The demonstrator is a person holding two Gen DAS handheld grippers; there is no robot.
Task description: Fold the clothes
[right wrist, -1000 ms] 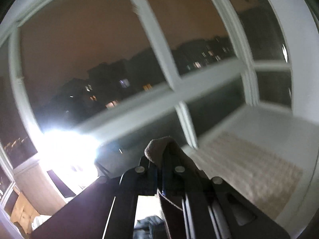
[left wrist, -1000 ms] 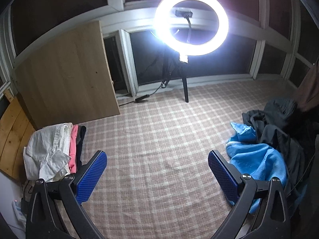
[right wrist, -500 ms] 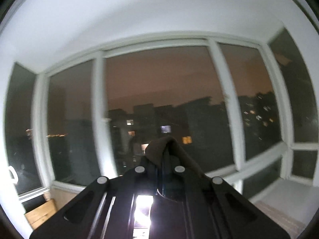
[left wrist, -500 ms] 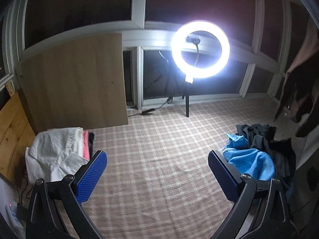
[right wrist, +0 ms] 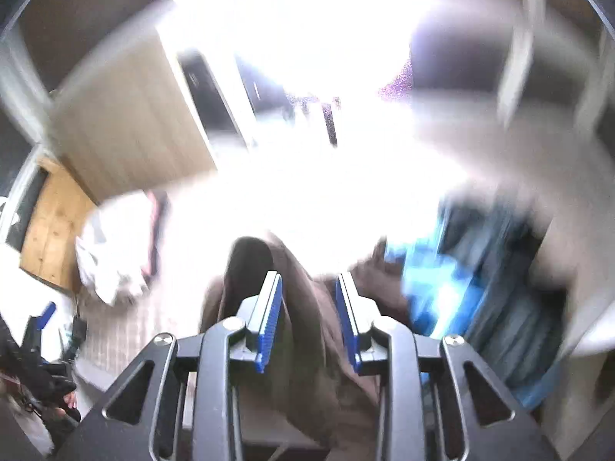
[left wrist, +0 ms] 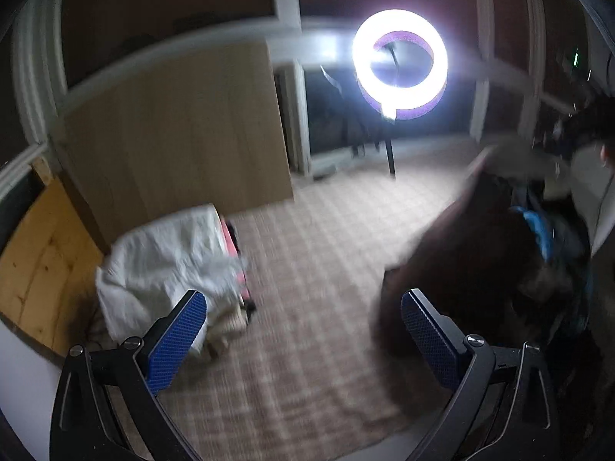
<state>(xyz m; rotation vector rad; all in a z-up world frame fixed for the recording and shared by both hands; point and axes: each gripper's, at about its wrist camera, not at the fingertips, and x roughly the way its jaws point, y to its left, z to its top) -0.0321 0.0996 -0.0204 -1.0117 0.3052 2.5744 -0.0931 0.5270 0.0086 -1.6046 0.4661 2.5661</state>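
A crumpled white cloth (left wrist: 165, 261) tops a folded stack with a pink edge at the left of the checked woven mat (left wrist: 307, 269). The left gripper (left wrist: 303, 330) hangs over the mat, its blue textured pads wide apart and empty. Right of it lies a blurred brown garment (left wrist: 461, 253). The right gripper (right wrist: 307, 307) is opening, the soft brown fabric between its ridged pads.

A glowing white ring light (left wrist: 399, 63) on a dark stand burns before tall white-framed windows (left wrist: 482, 50), black with night. A pale wooden board (left wrist: 177, 134) leans against the window wall, beside an orange-toned pine panel (left wrist: 42, 261). A beige checked carpet (left wrist: 307, 269) covers the floor; motion blurs both views.
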